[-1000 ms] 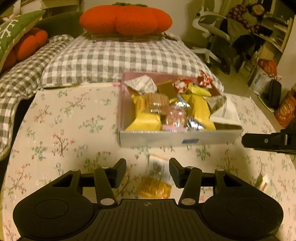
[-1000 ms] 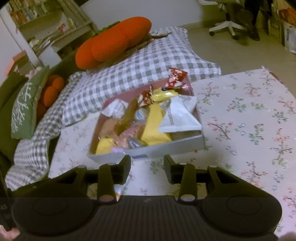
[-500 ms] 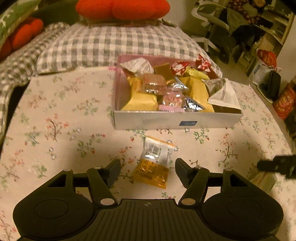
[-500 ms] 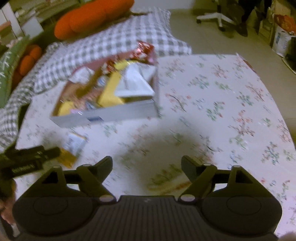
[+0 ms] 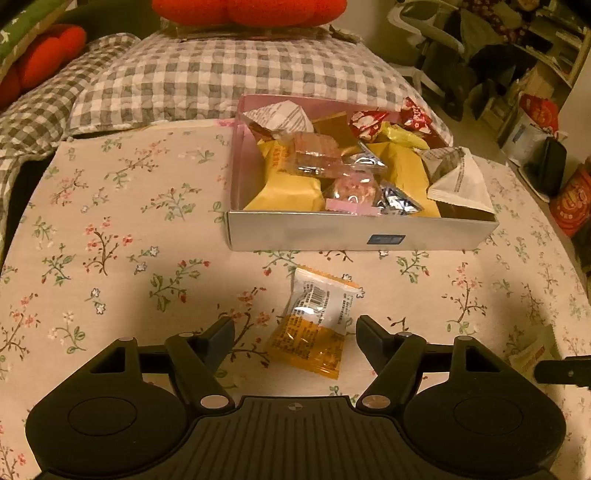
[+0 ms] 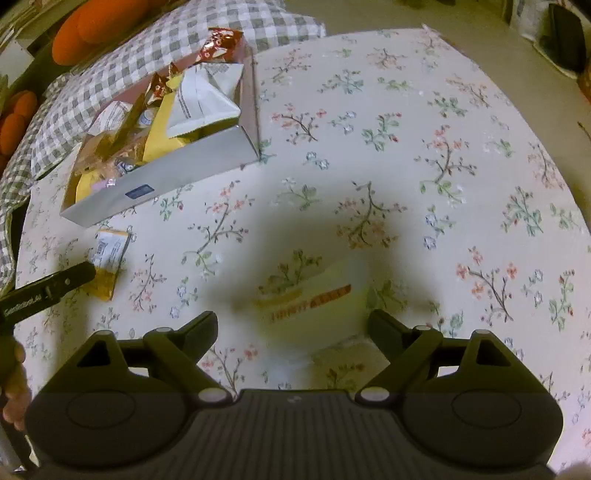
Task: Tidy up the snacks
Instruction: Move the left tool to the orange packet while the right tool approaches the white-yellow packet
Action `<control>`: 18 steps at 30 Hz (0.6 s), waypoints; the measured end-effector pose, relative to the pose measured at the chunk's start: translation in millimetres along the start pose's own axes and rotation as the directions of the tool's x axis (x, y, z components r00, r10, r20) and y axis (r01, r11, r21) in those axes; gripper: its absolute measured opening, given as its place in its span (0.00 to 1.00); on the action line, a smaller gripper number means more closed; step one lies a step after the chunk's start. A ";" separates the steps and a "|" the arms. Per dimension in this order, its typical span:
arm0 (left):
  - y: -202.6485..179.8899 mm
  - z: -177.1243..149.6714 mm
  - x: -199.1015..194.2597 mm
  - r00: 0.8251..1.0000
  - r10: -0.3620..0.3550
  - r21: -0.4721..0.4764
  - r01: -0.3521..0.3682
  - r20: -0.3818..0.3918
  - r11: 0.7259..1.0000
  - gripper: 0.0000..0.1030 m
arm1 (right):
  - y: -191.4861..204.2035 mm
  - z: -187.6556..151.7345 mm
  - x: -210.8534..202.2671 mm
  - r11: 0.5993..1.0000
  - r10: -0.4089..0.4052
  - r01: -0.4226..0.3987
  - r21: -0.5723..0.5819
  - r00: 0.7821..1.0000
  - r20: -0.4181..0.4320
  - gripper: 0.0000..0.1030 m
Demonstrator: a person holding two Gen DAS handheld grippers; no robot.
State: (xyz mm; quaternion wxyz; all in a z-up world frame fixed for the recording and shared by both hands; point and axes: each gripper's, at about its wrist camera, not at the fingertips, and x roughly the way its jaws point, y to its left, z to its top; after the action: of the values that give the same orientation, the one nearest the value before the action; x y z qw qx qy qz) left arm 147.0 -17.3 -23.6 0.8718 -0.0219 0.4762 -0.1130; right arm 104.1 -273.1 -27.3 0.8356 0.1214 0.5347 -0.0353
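A white box with a pink inside holds several wrapped snacks; it also shows in the right wrist view. An orange-and-white snack packet lies on the floral tablecloth just ahead of my open left gripper, between its fingers. The packet also shows in the right wrist view. My right gripper is open over a blurred pale yellow packet with red lettering. That packet's corner shows at the right of the left wrist view.
A grey checked cushion and orange pillows lie behind the box. A chair and bags stand on the floor at the right. The left gripper's finger shows at the left of the right wrist view.
Both grippers opened wider and drew back and down toward the table. The orange packet now lies between the left fingers; the right gripper swung away from the box to the yellow packet.
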 end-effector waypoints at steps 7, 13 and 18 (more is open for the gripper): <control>0.3 0.1 2.5 1.000 0.003 0.006 -0.002 -0.003 1.000 0.71 | -5.0 -5.6 -1.6 0.999 0.030 -0.029 0.023 0.999 -0.032 0.83; 1.8 0.9 4.8 1.000 0.007 0.001 -0.007 -0.008 1.000 0.71 | -2.6 -6.6 8.0 0.999 0.027 -0.025 0.025 0.997 -0.078 0.81; 0.8 1.0 8.0 1.000 0.011 0.009 -0.011 -0.013 1.000 0.71 | -3.4 -1.5 12.6 0.999 0.021 -0.018 0.042 0.998 -0.061 0.79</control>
State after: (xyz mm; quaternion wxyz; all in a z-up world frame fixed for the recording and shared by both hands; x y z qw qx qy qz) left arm 152.2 -18.3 -29.8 0.8695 -0.0148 0.4813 -0.1104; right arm 107.5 -275.1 -39.8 0.8164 0.1447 0.5580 -0.0344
